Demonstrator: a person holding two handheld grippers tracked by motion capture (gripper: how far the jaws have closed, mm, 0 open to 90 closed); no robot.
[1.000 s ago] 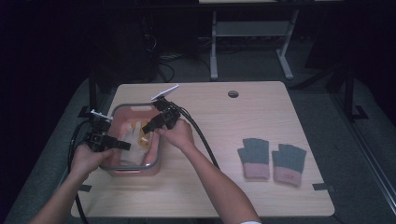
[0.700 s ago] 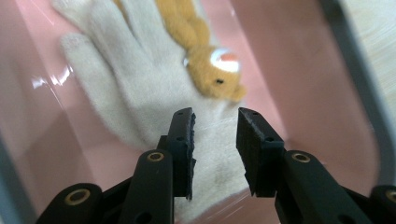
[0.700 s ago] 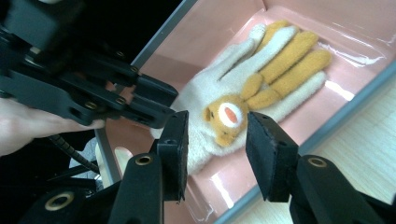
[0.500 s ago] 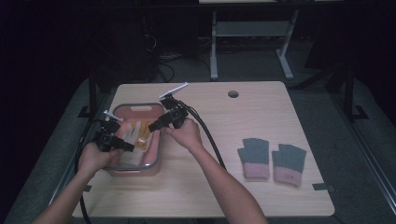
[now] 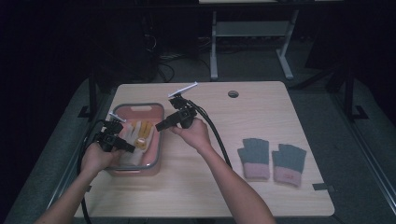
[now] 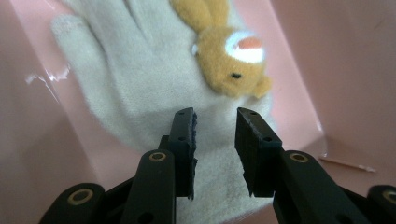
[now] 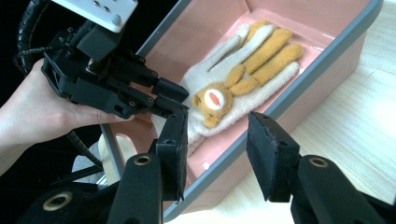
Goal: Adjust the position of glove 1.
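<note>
Cream knit glove lies flat in pink tub at table's left side, fingers toward far end. Some fingers orange-yellow; plush orange animal face with white muzzle sewn on back. Left gripper inside tub, jaws clamped on glove's cuff end, fabric between pads. Right gripper above tub's near rim, jaws apart, nothing between. 2 grey-and-pink gloves lie well apart at right.

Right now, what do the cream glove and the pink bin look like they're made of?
The cream glove looks like soft knit, probably wool or acrylic: fuzzy matte surface, with a plush bear sewn on. The pink bin looks like hard, glossy plastic: smooth walls with bright reflections and a grey rim.
</note>
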